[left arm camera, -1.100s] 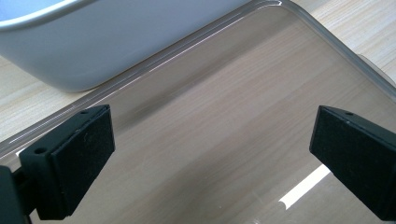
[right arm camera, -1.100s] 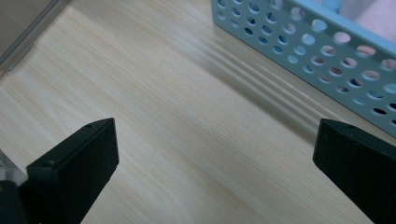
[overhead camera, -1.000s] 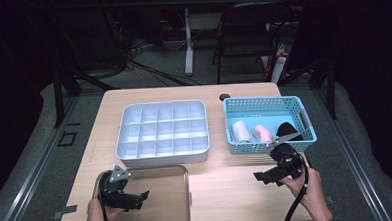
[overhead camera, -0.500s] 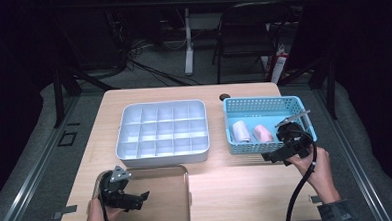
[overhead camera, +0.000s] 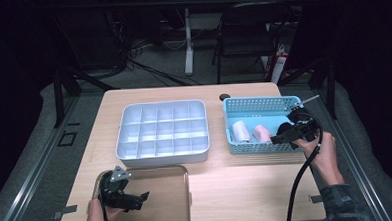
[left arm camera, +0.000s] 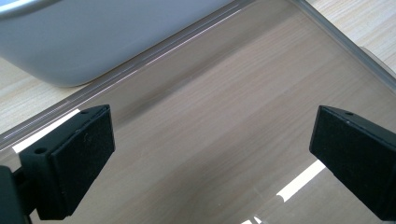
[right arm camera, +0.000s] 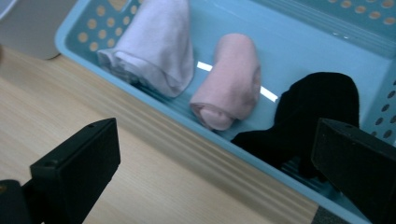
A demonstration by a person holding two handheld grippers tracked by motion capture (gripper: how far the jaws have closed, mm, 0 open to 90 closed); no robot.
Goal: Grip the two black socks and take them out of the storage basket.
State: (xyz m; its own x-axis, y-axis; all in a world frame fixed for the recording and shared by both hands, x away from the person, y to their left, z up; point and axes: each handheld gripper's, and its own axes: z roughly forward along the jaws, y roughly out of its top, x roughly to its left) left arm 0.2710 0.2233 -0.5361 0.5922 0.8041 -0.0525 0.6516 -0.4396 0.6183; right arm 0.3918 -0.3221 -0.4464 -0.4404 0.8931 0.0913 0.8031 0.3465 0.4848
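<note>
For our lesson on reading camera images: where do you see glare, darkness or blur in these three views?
High view: the table is lit, the room behind is nearly black. Left gripper view: bright streaks of glare lie on the clear tray, and the near pads look soft. Right gripper view: small glints on the blue basket floor; the black sock shows little detail.
</note>
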